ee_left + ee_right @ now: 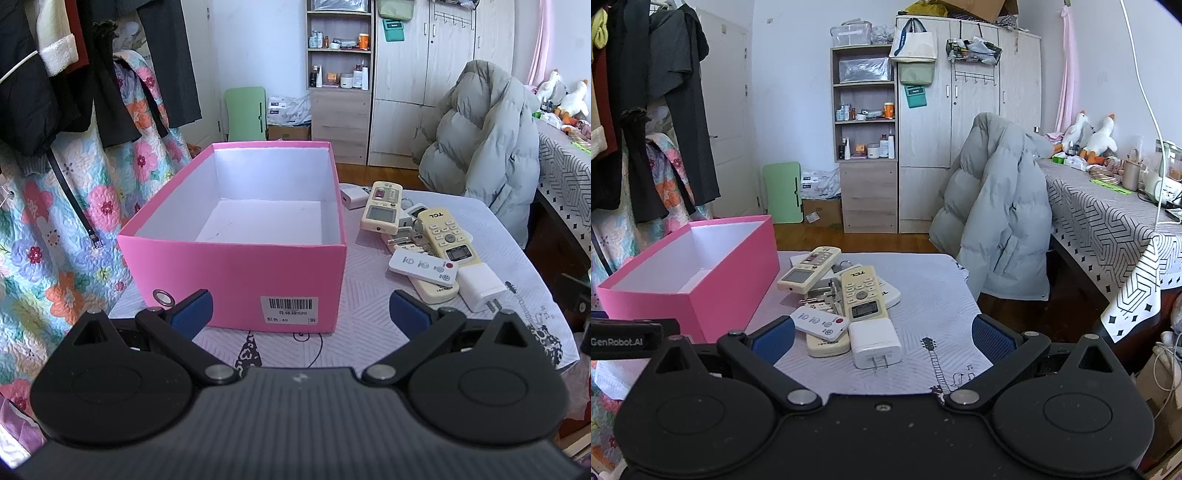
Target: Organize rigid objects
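While both jaws gape empty, the white charger (874,343) lies just ahead of the right gripper (882,338).

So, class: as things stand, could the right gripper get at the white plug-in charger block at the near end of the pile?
Probably yes. The right gripper has its jaws wide open, and the white plug-in charger block lies nearest of the pile, prongs toward it, on the pale tablecloth with nothing on top.

One pink box (236,266). Four remote controls in view: a TCL remote (862,295), a grey-screened remote (807,269), a small white remote (822,322), another beneath it (827,347). Two white chargers (873,345) (352,197). One bunch of keys (827,295). Two plush geese (1089,134).
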Tool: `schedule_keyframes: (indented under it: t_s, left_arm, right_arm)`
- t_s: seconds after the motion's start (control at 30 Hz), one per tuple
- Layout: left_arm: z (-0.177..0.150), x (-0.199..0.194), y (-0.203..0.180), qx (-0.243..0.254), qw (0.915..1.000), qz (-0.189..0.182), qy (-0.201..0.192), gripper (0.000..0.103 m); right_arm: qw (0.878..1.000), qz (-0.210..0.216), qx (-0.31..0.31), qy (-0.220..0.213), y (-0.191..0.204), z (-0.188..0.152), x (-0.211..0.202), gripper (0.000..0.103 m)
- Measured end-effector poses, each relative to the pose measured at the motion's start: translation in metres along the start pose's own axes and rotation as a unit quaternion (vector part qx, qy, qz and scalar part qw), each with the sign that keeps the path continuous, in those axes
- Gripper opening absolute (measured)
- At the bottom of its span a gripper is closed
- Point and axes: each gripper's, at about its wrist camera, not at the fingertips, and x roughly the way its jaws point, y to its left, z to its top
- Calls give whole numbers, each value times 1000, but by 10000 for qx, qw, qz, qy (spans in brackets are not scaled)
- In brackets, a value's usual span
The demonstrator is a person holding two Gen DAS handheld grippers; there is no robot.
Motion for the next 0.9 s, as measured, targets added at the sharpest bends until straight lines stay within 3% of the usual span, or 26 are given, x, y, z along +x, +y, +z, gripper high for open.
schedule_keyframes:
  t_s: [0.43, 0.67, 0.8, 0.9]
  left_arm:
    - [0, 2, 5, -33, 10000, 54, 7, 103]
    - [3, -4, 8, 22, 9998, -147, -133, 103]
    - [14, -7, 22, -167, 9993, -296, -149, 101]
    - [30, -9, 34, -35, 9995, -243, -174, 101]
  right_arm:
    - [10000, -34, -18, 39, 3, 0, 0, 103]
    - [10000, -54, -52, 59, 4, 1, 0, 103]
    - [9999, -10, -88, 61, 5, 3, 0, 103]
    - [9998, 89, -112, -110, 5, 7, 1, 103]
